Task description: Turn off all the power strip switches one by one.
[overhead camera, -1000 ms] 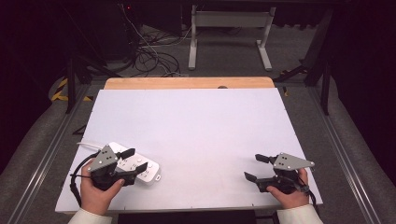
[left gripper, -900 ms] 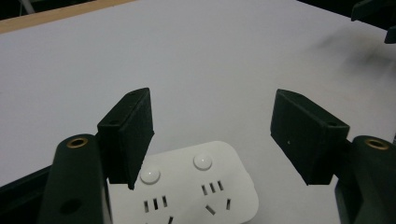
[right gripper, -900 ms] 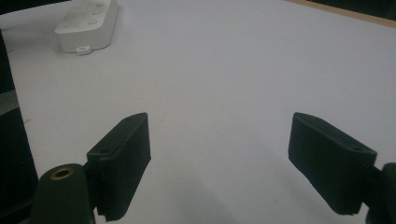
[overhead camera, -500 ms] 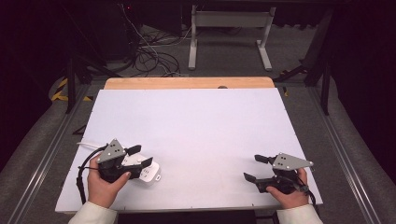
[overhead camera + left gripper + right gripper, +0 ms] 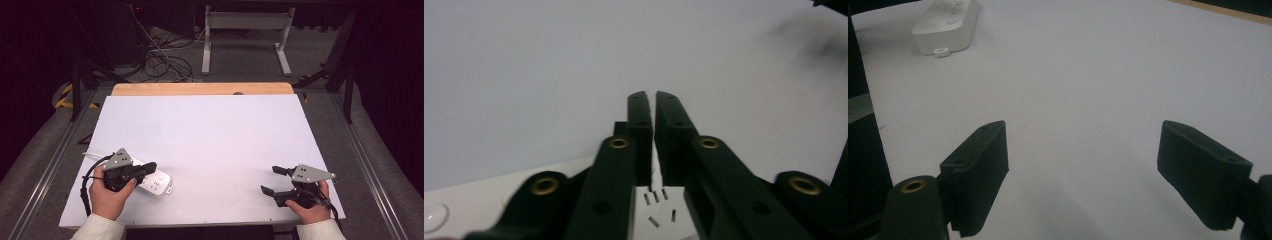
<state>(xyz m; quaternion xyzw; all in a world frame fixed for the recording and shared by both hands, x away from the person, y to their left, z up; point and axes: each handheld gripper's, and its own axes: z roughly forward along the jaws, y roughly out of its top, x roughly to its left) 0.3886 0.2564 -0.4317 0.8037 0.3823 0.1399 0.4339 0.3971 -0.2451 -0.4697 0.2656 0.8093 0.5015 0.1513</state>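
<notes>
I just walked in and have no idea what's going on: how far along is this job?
Hard to say; nothing looks finished. In hand: the left gripper, jaws almost shut, hovers over a white power strip on the table. The right gripper waits open, holding nothing. Whatever is planned for the strip appears undone.

The black two-jaw left gripper (image 5: 148, 168), held in the person's left hand (image 5: 106, 192), has its jaws pressed nearly together. Well apart from it, the black two-jaw right gripper (image 5: 274, 180) in the right hand (image 5: 311, 206) has its jaws spread wide.
</notes>
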